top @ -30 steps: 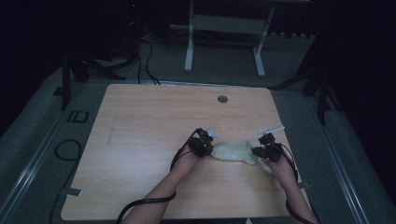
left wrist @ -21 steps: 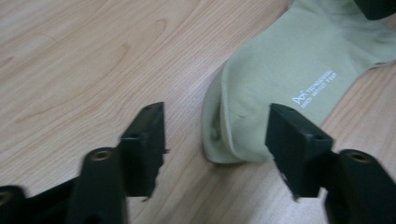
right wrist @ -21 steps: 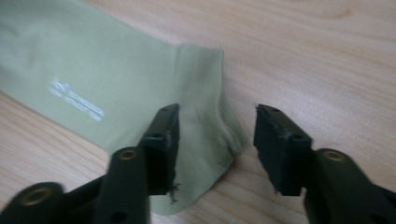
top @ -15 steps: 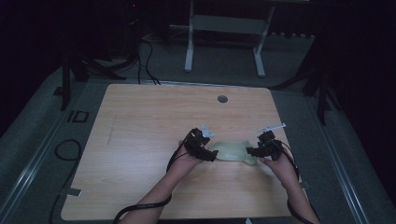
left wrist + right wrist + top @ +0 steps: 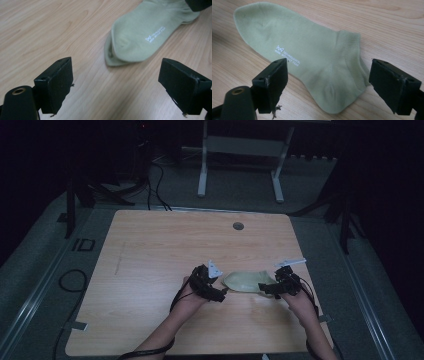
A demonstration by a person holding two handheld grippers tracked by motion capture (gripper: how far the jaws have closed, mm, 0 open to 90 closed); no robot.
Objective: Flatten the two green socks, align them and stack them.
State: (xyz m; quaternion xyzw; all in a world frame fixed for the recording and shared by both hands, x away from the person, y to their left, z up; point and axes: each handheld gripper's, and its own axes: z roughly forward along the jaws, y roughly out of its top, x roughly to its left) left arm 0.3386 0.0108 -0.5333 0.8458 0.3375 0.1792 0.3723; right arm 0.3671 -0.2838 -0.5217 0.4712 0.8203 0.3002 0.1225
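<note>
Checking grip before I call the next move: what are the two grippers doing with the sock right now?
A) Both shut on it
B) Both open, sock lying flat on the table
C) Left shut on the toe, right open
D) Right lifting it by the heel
B: the left gripper and right gripper show jaws spread wide, and the sock lies flat on the table, unpinched.

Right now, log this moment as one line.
left hand-held gripper: open, short of toe | right hand-held gripper: open, over heel | green sock: flat on table
</note>
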